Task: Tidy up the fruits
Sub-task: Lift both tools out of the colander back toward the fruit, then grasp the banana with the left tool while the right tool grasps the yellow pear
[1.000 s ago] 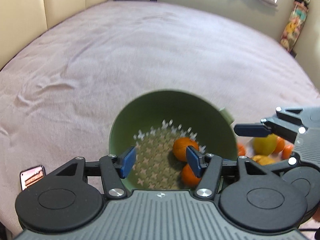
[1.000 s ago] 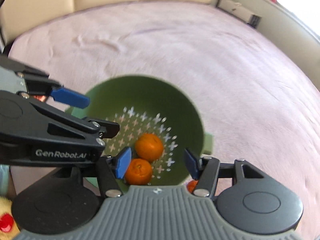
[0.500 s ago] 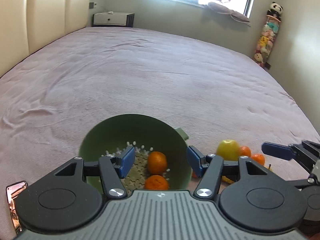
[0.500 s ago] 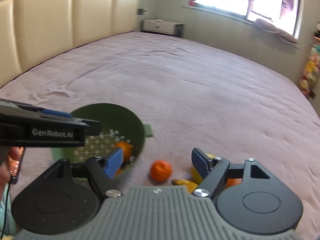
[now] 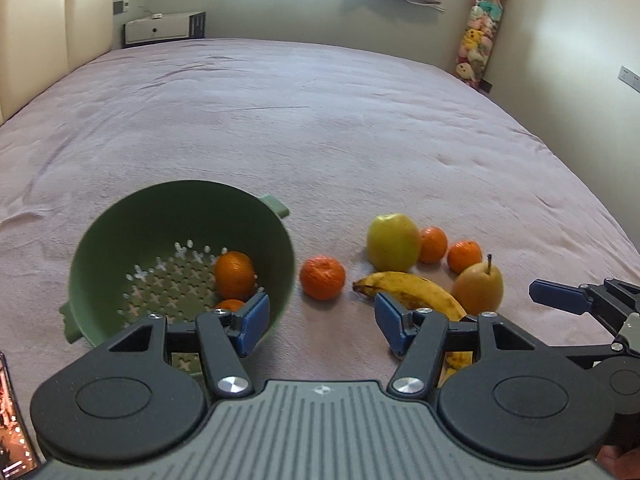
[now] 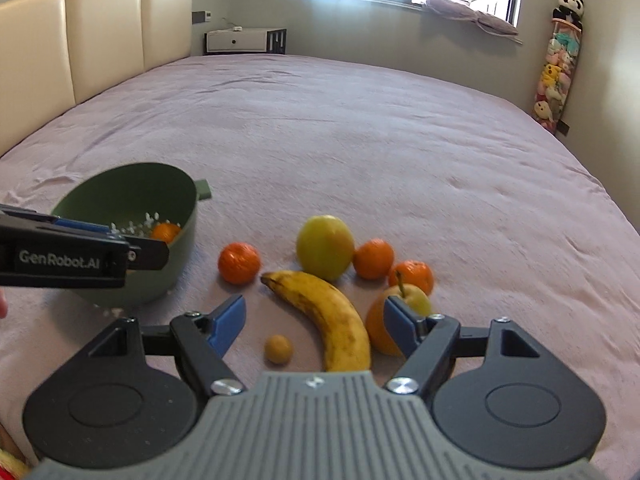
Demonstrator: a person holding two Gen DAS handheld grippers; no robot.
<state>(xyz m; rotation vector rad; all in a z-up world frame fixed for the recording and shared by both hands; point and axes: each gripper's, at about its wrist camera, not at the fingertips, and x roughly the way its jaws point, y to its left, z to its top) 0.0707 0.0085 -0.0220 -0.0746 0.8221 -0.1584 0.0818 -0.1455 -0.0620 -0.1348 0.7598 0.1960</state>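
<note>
Left wrist view: our left gripper (image 5: 320, 322) sits bottom centre w/ jaws apart, nothing between the pads, just bare pink bedspread (image 5: 320, 128). Green colander (image 5: 120, 252) is lower left, upright, w/ two mandarins inside: one (image 5: 235, 274) in full view, a second (image 5: 230, 305) partly hidden behind our left pad. Loose mandarin (image 5: 322, 283) lies just right of the colander wall, then banana (image 5: 416, 290), yellow-green apple (image 5: 393, 242), two more mandarins (image 5: 432, 244) and (image 5: 464, 256), and a pear (image 5: 479, 289) crowd together centre right. Right gripper (image 5: 560, 298) pokes in at the right edge. Right wrist view: our right gripper (image 6: 314, 322) has just been opening, jaws wide, empty, hovering over the banana (image 6: 324, 312) and a small round yellow-brown fruit (image 6: 279, 349), type unclear. Pear (image 6: 404, 312) sits partly behind the right pad, apple (image 6: 325, 247) above it in frame. Risks as we judge them: fruit is packed tight, so closing on one piece could nudge a neighbour rolling across the soft cover; banana is brown-speckled, prob soft, easy to bruise; the colander rests on bedding and could tip if bumped; both grippers work close together, so they might clash.
</note>
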